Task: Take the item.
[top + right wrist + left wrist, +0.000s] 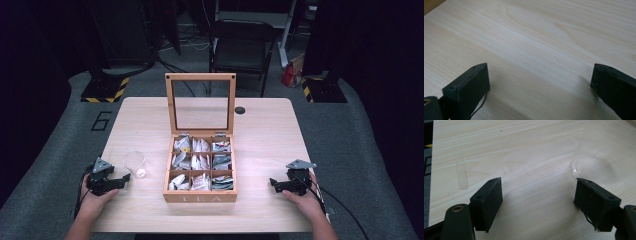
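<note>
Centrally on the table (260, 130) stands a wooden tea box (200, 195), lid raised, its nine compartments holding tea bags. Just beside its left lies a clear cup (135, 164). Left gripper (537, 192) and right gripper (539, 77) rest wide open, empty, flanking the box.

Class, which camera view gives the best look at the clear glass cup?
The high view: the whole cup stands left of the tea box, near the left gripper. The left gripper view catches just its base; the right gripper view looks at bare table.
</note>
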Motion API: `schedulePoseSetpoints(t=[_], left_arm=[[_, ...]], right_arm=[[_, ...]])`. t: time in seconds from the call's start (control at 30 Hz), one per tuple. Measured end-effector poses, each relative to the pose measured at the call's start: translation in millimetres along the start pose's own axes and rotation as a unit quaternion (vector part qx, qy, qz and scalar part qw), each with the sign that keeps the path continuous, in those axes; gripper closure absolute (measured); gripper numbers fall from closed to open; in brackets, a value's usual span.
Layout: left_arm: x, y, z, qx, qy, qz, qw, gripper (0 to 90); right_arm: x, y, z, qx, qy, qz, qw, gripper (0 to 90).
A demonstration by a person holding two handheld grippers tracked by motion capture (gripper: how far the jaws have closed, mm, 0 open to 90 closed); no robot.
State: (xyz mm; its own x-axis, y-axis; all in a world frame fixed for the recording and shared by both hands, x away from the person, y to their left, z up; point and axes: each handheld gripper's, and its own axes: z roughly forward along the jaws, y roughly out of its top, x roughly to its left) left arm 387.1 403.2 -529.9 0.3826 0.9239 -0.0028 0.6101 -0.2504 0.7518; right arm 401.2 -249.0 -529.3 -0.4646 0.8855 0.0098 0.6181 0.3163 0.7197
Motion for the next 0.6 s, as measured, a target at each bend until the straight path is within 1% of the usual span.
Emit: schedulePoseSetpoints(t=[0.03,0.07,0.1,0.13,0.17,0.27,0.3,0.33,0.37,0.4,0.43,0.47,0.53,0.6], left_arm=[[-0.3,0.0,0.7,-0.003,0.000,0.001,1.0000,21.2],[-0.2,0.1,0.5,0.001,-0.001,0.005,1.0000,20.4],[-0.3,0.1,1.1,0.000,0.000,0.006,1.0000,18.7],[-0.7,-0.1,1.7,-0.001,-0.002,0.004,1.0000,15.8],[-1.3,-0.2,2.1,-0.001,-0.005,0.002,1.0000,15.8],[0.0,0.4,2.5,0.000,-0.005,0.006,1.0000,14.8],[0.7,1.0,1.5,0.007,-0.008,0.008,0.9999,14.8],[0.4,0.5,1.9,0.003,-0.008,0.004,1.0000,15.0],[1.1,0.2,2.0,-0.001,-0.006,0.008,1.0000,15.4],[1.3,0.2,1.1,0.003,-0.008,0.008,0.9999,15.9],[1.6,-0.2,0.8,0.001,-0.009,0.008,0.9999,16.3],[0.8,-0.9,1.3,-0.004,-0.009,0.000,0.9999,16.7],[2.3,-0.7,0.4,-0.003,-0.005,0.006,1.0000,18.9],[2.2,-0.7,0.4,-0.003,-0.005,0.005,1.0000,18.9]], right_arm=[[-0.1,0.0,-0.4,0.002,0.004,-0.002,1.0000,0.9],[0.2,0.1,-0.6,0.003,0.007,0.000,1.0000,0.3],[-0.1,0.3,-0.4,0.006,0.008,-0.004,0.9999,0.0],[0.8,0.2,0.2,0.005,0.004,-0.002,1.0000,0.0],[0.8,0.2,0.2,0.005,0.004,-0.002,1.0000,0.0],[1.0,0.3,0.3,0.005,0.003,-0.001,1.0000,0.0],[0.9,0.3,0.3,0.005,0.003,-0.001,1.0000,0.0],[1.0,0.3,0.3,0.005,0.003,-0.001,1.0000,0.0],[0.8,0.2,0.2,0.006,0.004,-0.002,1.0000,0.0],[1.0,0.3,0.3,0.005,0.003,-0.001,1.0000,0.0],[1.0,0.3,0.3,0.005,0.003,-0.001,1.0000,0.0],[0.8,0.2,0.1,0.006,0.004,-0.002,1.0000,0.0],[1.0,0.3,0.3,0.005,0.003,-0.001,1.0000,0.0],[1.0,0.3,0.3,0.005,0.003,-0.001,1.0000,0.0]])
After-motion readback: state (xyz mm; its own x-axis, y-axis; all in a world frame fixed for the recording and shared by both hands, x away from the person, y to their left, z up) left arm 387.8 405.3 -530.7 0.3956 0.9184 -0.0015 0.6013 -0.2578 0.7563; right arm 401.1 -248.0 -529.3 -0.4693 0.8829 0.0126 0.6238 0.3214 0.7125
